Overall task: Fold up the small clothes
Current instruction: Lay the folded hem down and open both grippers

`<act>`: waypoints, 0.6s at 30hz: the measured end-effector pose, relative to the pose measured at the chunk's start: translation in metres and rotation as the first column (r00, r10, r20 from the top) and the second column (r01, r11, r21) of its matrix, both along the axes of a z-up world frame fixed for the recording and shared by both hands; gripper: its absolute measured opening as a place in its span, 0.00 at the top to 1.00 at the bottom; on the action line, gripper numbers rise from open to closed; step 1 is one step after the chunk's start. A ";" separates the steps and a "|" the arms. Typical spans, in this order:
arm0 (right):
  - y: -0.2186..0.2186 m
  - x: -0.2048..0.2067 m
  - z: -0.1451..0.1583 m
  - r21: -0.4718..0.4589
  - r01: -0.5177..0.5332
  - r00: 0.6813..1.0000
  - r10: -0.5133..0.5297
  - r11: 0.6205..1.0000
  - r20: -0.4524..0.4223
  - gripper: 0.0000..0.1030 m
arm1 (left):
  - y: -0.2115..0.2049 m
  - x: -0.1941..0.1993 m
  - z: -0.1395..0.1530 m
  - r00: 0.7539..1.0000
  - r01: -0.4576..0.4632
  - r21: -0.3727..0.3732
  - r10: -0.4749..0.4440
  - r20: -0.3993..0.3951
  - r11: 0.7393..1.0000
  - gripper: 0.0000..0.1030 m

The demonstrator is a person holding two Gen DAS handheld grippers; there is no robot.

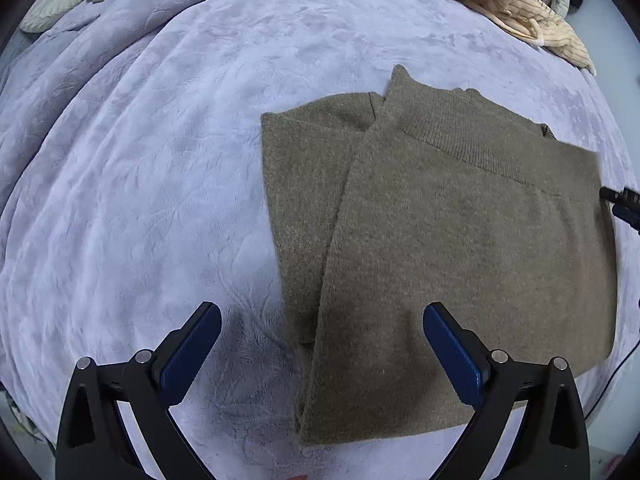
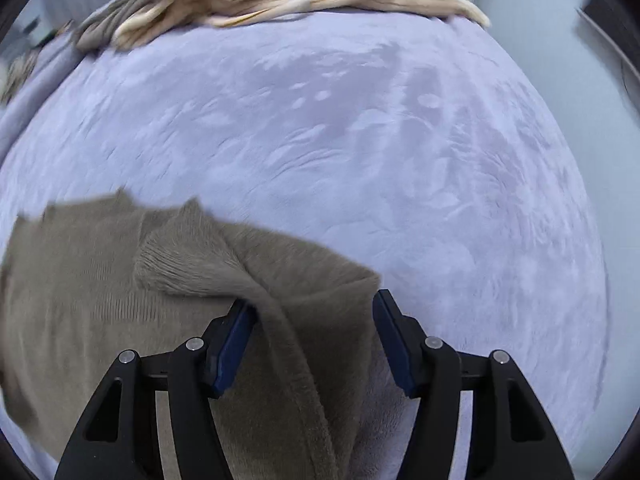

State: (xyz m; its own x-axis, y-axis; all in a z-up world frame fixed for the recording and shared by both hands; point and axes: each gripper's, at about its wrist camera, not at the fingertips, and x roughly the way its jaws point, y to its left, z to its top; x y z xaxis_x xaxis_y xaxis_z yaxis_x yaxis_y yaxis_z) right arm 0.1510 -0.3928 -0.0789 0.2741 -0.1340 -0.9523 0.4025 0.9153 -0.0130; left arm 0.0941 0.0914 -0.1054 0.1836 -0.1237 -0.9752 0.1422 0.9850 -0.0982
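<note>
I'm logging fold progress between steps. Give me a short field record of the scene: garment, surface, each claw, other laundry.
garment: olive-brown knit sweater, partly folded, lying flat
surface: lavender plush blanket
left claw: open, nothing between the pads, over the sweater's near edge
right claw: open, a raised fold of the sweater between the pads, not pinched
other laundry: cream striped garment at the far edge

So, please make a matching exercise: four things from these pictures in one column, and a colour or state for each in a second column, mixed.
Things:
1. sweater
2. blanket
3. striped garment
4. left gripper

Colour or state:
A. lilac, plush, covers the bed
B. olive-brown knit, partly folded
C. jaws wide open, nothing between the pads
D. cream, crumpled at the far edge

Pairs: 1-B, 2-A, 3-D, 4-C
</note>
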 end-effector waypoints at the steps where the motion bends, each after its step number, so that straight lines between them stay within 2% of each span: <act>1: -0.018 -0.004 0.002 0.053 0.094 0.995 -0.095 0.994 0.015 0.38 | 0.000 -0.003 -0.001 1.000 0.010 0.006 -0.010 -0.004 1.000 0.02; 3: -0.046 -0.019 0.007 0.145 0.225 0.973 -0.231 0.964 0.028 0.38 | 0.002 -0.008 -0.002 1.000 0.018 0.011 -0.018 -0.010 1.000 0.02; 4: -0.051 -0.028 0.011 0.199 0.235 0.968 -0.248 0.951 0.043 0.38 | 0.004 -0.011 -0.002 1.000 0.020 0.001 -0.020 -0.015 1.000 0.02; 6: -0.046 -0.048 0.018 0.329 0.184 0.973 -0.219 0.926 0.072 0.37 | 0.010 -0.016 -0.001 0.999 0.021 -0.053 -0.022 -0.029 0.998 0.02; 7: -0.035 -0.059 0.019 0.411 0.134 0.981 -0.180 0.902 0.077 0.37 | 0.014 -0.017 0.000 0.999 0.019 -0.076 -0.021 -0.033 0.997 0.02; 9: -0.001 -0.080 0.018 0.554 0.039 0.993 -0.096 0.832 0.074 0.37 | 0.022 -0.022 0.003 0.999 0.022 -0.125 -0.027 -0.034 0.992 0.02; 11: 0.043 -0.105 0.010 0.677 -0.030 0.998 -0.014 0.735 0.059 0.37 | 0.029 -0.025 0.005 0.999 0.031 -0.163 -0.037 -0.036 0.986 0.02; 14: 0.116 -0.145 -0.024 0.820 -0.012 0.997 0.072 0.572 -0.035 0.37 | 0.034 -0.028 0.007 0.997 0.047 -0.221 -0.060 -0.053 0.974 0.03; 15: 0.133 -0.154 -0.036 0.840 0.015 0.995 0.077 0.542 -0.067 0.37 | 0.033 -0.029 0.007 0.996 0.060 -0.234 -0.074 -0.051 0.970 0.03; 16: 0.149 -0.164 -0.049 0.851 0.049 0.993 0.070 0.522 -0.100 0.37 | 0.031 -0.026 0.007 0.995 0.073 -0.241 -0.087 -0.050 0.968 0.08; 17: 0.161 -0.171 -0.058 0.852 0.077 0.991 0.054 0.518 -0.122 0.37 | 0.028 -0.026 0.006 0.993 0.092 -0.246 -0.108 -0.053 0.965 0.16; 18: 0.170 -0.176 -0.068 0.852 0.110 0.990 0.017 0.512 -0.139 0.37 | 0.023 -0.026 0.003 0.990 0.108 -0.247 -0.127 -0.064 0.963 0.17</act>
